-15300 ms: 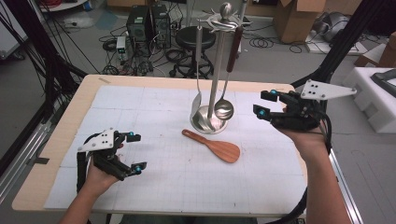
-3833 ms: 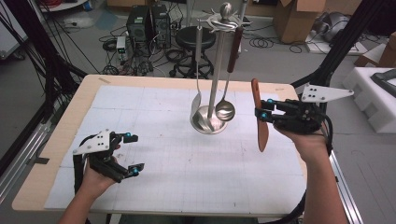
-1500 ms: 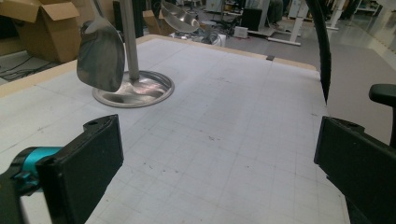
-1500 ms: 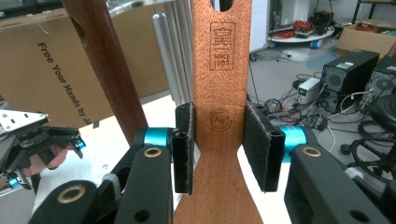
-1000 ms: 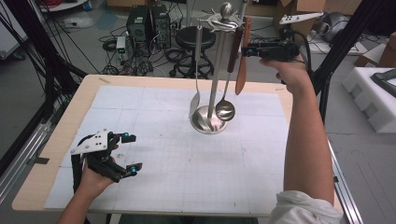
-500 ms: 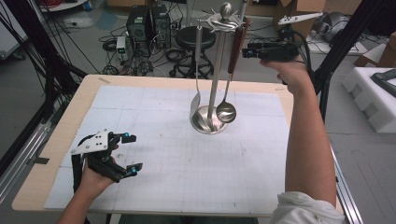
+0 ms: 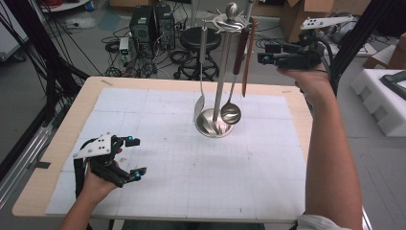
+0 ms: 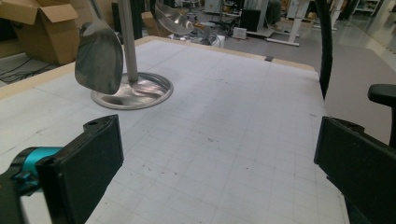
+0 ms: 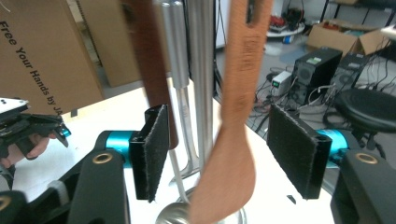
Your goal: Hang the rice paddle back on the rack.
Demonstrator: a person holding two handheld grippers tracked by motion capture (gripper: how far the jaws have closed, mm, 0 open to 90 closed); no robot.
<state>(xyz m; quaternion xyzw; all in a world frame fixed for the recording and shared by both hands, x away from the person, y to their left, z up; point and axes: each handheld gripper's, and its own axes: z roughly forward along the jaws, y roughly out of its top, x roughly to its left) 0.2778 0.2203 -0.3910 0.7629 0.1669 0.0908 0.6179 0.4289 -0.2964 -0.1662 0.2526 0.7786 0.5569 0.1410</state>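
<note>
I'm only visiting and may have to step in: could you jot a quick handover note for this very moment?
Right tongs: open, jaws have just been opening, beside the wooden spatula, which hangs between the pads, unpressed.
Left tongs: open, empty, low over the table.
Rack: steel turner, ladle and the spatula hang from it.
Done: spatula hung up.
Left: draw the right hand clear.

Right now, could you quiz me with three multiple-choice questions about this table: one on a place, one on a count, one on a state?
1. Where is the wooden spatula?
A flat on the table
B hanging on the rack
C on the floor

2. How many utensils hang on the rack?
A one
B five
C three

3. How is the right gripper?
A open
B clamped on the ladle
C clamped on the rack's base

Answers: 1 B, it dangles beside the pole; 2 C, metal turner, ladle, spatula; 3 A, both pads stand clear of the spatula.
</note>
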